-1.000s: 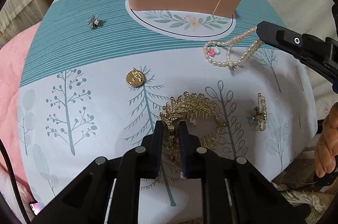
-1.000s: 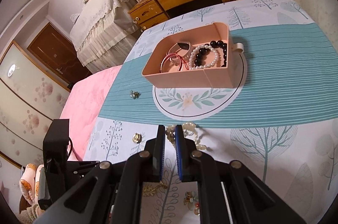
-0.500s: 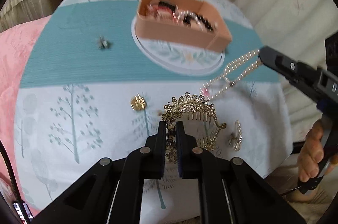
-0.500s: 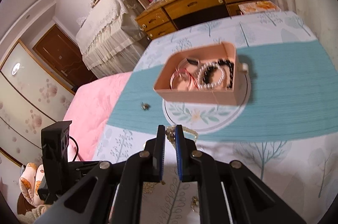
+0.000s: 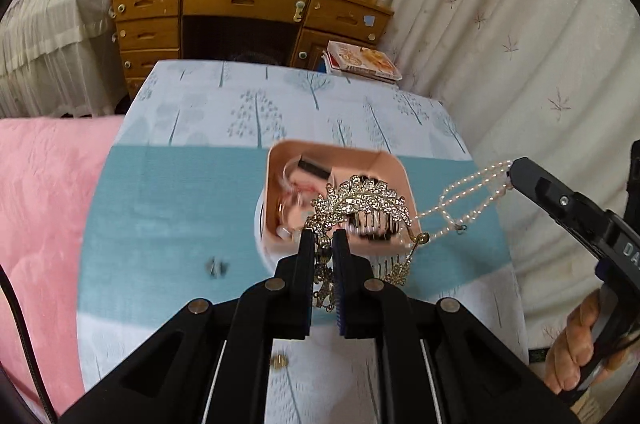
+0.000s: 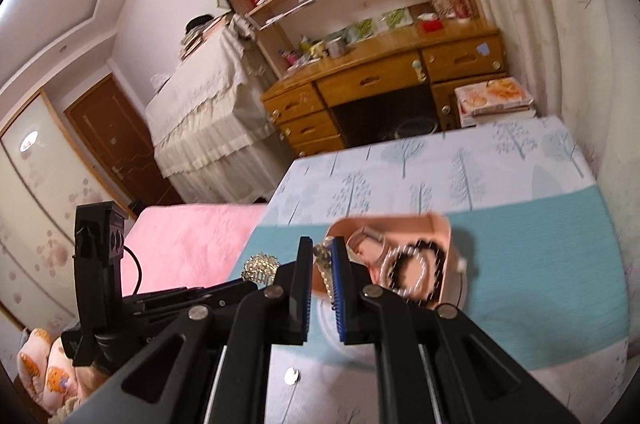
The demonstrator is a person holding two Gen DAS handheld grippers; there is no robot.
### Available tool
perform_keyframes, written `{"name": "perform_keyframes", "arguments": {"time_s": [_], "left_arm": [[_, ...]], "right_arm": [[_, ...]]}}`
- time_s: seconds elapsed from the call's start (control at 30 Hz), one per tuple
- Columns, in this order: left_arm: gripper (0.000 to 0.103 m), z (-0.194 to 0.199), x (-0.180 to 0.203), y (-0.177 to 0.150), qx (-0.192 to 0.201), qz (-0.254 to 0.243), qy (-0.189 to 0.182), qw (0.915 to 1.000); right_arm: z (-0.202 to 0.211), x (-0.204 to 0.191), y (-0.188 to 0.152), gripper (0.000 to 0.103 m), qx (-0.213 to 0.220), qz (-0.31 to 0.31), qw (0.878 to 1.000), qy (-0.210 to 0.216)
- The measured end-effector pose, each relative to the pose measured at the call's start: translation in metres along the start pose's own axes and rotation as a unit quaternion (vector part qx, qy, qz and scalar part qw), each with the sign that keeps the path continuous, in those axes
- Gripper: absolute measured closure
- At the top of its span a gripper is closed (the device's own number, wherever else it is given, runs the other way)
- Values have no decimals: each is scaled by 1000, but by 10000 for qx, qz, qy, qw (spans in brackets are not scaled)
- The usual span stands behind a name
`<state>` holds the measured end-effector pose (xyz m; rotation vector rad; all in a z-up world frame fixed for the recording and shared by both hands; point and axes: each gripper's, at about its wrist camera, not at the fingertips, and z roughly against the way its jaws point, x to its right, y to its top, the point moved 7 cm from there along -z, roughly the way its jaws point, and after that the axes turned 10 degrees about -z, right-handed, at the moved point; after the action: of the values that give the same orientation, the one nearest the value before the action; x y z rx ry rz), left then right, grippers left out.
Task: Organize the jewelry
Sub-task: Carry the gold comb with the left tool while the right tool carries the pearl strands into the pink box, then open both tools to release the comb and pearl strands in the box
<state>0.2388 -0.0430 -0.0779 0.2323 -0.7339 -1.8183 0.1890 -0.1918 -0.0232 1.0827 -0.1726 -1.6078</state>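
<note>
One gold comb [image 5: 362,202] hangs clamped in my left fingers [image 5: 323,248] above the one pink box [image 5: 394,168]. My right fingers [image 6: 322,256] pinch one pearl necklace [image 5: 468,194], strands dangling beside the box. One brooch [image 5: 216,266] lies on the counter [image 5: 160,200].

Both wrist views above pink box [image 5: 394,168]
</note>
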Motion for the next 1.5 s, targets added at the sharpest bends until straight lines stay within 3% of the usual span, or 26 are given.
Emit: {"name": "perform_keyframes", "arguments": {"time_s": [0.33,0.6,0.63,0.7,0.83,0.97,1.07,1.2,1.43,1.5], "left_arm": [[97,-84,-7,28,-222,151,12,9996],[96,-130,-18,19,-649,268,128,9974],[94,-132,-19,16,-694,289,98,9971],[74,-132,-18,14,-699,290,59,9971],[47,-109,-10,15,-378,111,178,9991],[31,-76,-4,15,-43,-80,433,9990],[26,-51,-2,11,134,-190,645,9976],[25,-19,-4,-1,243,-232,801,9962],[24,34,-2,-35,634,-269,927,9933],[17,43,2,-45,685,-285,921,9930]], "right_arm": [[-58,38,19,94,-82,-281,9983,-511],[-106,76,0,93,-661,-678,9927,-751],[-107,78,-2,93,-725,-710,9920,-756],[-110,82,-8,93,-821,-760,9906,-783],[-103,79,-16,93,-845,-669,9909,-803],[-89,73,-25,93,-834,-631,9917,-743],[-76,68,-34,90,-842,-593,9921,-711],[-54,61,-48,79,-759,-505,9936,-668],[-16,49,-75,78,-664,-245,9954,-649],[-6,47,-84,78,-662,-189,9957,-621]]}}
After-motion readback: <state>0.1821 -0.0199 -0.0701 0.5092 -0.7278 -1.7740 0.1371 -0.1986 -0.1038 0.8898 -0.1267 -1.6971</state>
